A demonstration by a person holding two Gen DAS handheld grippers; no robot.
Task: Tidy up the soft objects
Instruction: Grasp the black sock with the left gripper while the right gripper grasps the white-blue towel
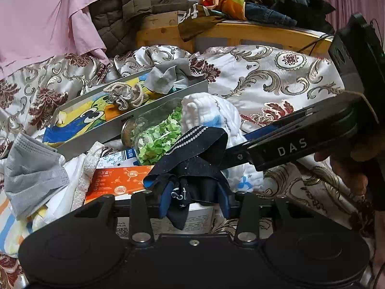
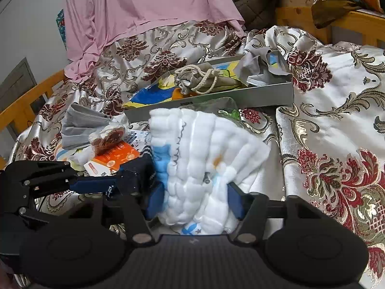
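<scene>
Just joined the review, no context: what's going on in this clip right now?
A person is sorting soft items on a bed with a handheld gripper in each hand. The left gripper has its pads on a dark navy cloth. The right gripper is clamped on a white quilted cloth with blue print. Both cloths are still in the pile beside a glass jar of green bits. Behind them, a grey tray already holds a small drawstring pouch and a grey cloth.

Home bedroom, wooden bed frame (image 1: 252, 32), brocade bedspread (image 2: 336, 120)
</scene>
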